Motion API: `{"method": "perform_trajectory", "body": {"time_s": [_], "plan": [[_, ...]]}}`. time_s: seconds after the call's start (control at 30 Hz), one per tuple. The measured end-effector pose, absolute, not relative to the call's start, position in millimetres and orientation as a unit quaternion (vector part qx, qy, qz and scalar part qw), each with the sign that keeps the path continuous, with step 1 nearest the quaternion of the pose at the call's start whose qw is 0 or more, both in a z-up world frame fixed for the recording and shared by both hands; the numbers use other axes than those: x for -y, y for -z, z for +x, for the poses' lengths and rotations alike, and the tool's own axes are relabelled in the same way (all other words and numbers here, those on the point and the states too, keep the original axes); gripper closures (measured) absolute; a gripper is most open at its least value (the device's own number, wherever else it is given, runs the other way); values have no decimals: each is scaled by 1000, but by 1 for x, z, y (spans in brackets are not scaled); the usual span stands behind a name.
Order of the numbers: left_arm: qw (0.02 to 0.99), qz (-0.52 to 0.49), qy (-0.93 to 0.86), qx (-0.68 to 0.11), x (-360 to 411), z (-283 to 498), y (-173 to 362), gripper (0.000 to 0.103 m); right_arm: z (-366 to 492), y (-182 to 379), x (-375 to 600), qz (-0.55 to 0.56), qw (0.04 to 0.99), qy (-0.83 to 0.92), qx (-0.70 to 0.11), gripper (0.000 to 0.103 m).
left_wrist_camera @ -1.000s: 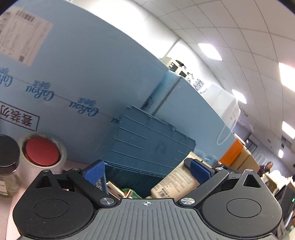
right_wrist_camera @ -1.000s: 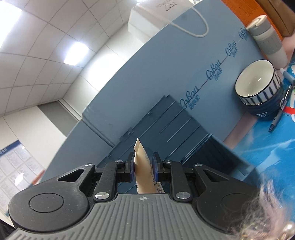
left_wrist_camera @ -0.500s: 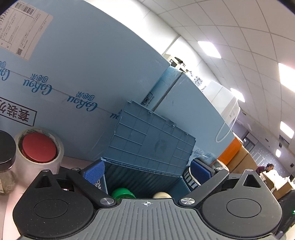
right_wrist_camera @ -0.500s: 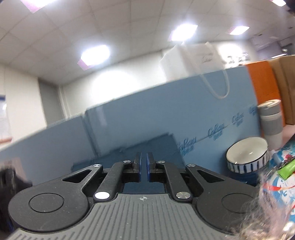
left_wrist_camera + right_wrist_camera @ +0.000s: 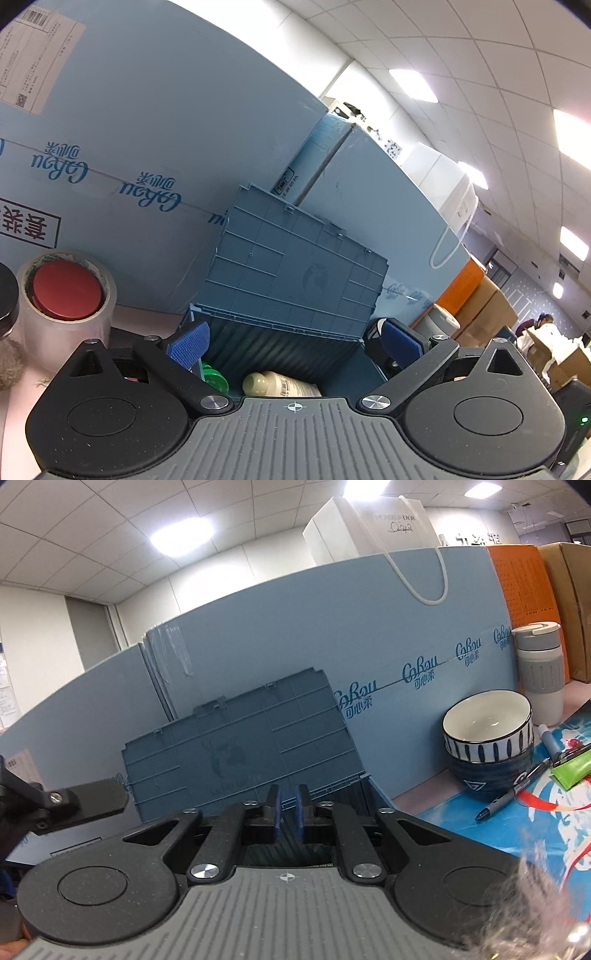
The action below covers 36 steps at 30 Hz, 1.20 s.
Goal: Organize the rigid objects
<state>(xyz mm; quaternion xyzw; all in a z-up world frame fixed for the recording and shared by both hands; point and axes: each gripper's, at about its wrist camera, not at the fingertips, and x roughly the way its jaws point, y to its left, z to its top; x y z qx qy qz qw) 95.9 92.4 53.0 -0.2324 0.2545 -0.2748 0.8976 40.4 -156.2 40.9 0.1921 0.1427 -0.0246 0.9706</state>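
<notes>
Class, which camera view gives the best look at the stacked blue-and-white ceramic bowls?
The right wrist view: the stacked blue-and-white ceramic bowls stand whole and unobstructed on the table. The left wrist view shows only a sliver of them behind its right finger.

The blue board (image 5: 332,657) behind the storage crate carries the repeated teal logo "CoRou" with the characters 可心柔 beneath it, running from centre toward 2 o'clock in the right wrist view; the same logo shows mirrored at 9 o'clock in the left wrist view, where a boxed sign (image 5: 26,225) reads 套装. The white paper bag (image 5: 369,520) at 12 o'clock bears small lettering and a signature, too small to read. A shipping label (image 5: 33,62) at 10 o'clock shows a barcode and illegible print.
</notes>
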Motion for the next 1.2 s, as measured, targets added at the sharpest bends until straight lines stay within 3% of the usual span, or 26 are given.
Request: {"method": "perform_trajectory", "body": {"time_s": [0.2, 0.3, 0.5, 0.93, 1.2], "plan": [[897, -225, 282, -255, -87, 94, -54, 2, 21, -50, 175, 204, 968, 39, -141, 35], [898, -217, 285, -256, -82, 94, -54, 2, 10, -52, 189, 212, 966, 47, -143, 24], [898, -198, 298, -255, -70, 91, -55, 2, -15, -51, 224, 226, 960, 89, -142, 14], [880, -191, 357, -249, -41, 76, -57, 2, -67, -31, 286, 293, 931, 170, -136, 11], [889, -148, 371, -225, -16, 53, -62, 2, -108, -35, 305, 245, 939, 218, -103, 4]]}}
